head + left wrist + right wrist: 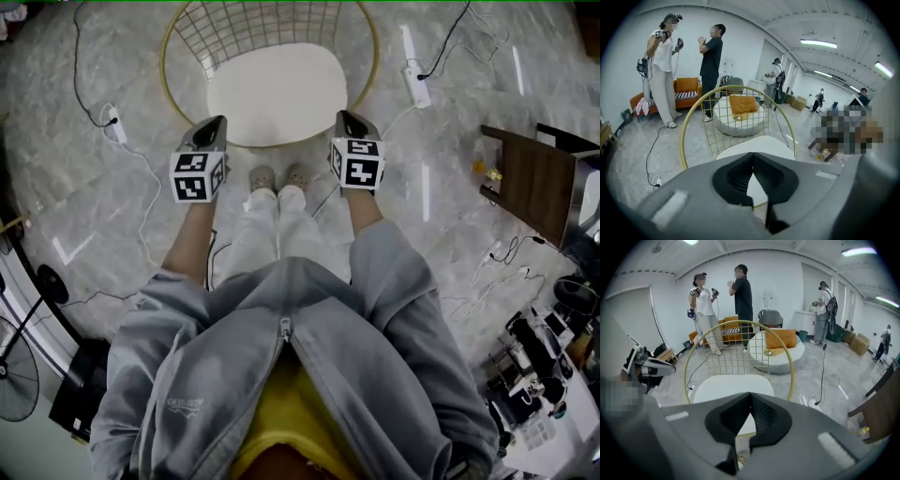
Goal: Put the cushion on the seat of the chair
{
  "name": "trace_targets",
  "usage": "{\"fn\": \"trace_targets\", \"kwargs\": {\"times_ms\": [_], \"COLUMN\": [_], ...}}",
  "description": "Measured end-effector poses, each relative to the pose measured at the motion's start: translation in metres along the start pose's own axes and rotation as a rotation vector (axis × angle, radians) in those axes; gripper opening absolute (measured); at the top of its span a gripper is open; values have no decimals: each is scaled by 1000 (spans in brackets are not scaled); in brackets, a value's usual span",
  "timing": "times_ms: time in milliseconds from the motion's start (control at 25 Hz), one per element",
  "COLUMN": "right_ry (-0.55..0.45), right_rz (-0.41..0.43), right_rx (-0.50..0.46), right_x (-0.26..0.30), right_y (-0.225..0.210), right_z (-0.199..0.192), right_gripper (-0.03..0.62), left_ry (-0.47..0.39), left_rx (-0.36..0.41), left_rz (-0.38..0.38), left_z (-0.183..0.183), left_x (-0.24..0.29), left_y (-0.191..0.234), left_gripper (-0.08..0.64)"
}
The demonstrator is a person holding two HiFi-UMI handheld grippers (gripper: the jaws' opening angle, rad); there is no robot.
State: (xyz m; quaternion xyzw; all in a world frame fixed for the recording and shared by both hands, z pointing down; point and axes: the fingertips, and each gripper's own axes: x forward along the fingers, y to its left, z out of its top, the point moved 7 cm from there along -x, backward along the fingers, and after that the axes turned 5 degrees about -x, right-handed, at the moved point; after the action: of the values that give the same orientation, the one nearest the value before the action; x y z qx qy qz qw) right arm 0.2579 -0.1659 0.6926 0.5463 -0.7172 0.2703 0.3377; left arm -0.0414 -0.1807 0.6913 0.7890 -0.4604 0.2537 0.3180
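Note:
A white cushion (277,94) lies on the seat of the round chair with the gold wire rim (167,56). My left gripper (217,122) hangs over the seat's near left edge and my right gripper (345,117) over its near right edge. Both sit above the cushion and neither touches it. In the left gripper view the jaws (752,154) meet tip to tip with nothing between them, and the cushion (759,146) shows beyond. The right gripper (751,394) is shut the same way, empty, above the cushion (726,387).
Power strips (112,124) (415,84) and cables trail on the marble floor on both sides of the chair. A brown table (530,183) stands to the right. Beyond the chair stand people (710,65), an orange sofa (686,86) and a round white pouf (740,123).

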Motion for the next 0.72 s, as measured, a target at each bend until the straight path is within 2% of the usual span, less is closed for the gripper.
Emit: {"fn": "trace_targets", "kwargs": {"times_ms": [360,480,560,720], "right_ry": [-165,-231,-283,-414], "right_rz": [-6,-12,-20,-45], "right_rx": [19,8,10,-12], "right_x": [-116,-156,-179,-214], "right_y": [23,21,25,35], "right_z": [11,19,28,65], "right_gripper": [0,0,0,0], "left_ry": [-134,-173,-203,-317], "left_rx": [-39,-25,12,169], "left_rz": [-12,-29,-39,-22], "left_z": [16,24,31,68], "left_x": [-98,-127,-145,-178], "left_y": [-64,-93,-105,-113], "left_gripper": [8,8,8,8]}}
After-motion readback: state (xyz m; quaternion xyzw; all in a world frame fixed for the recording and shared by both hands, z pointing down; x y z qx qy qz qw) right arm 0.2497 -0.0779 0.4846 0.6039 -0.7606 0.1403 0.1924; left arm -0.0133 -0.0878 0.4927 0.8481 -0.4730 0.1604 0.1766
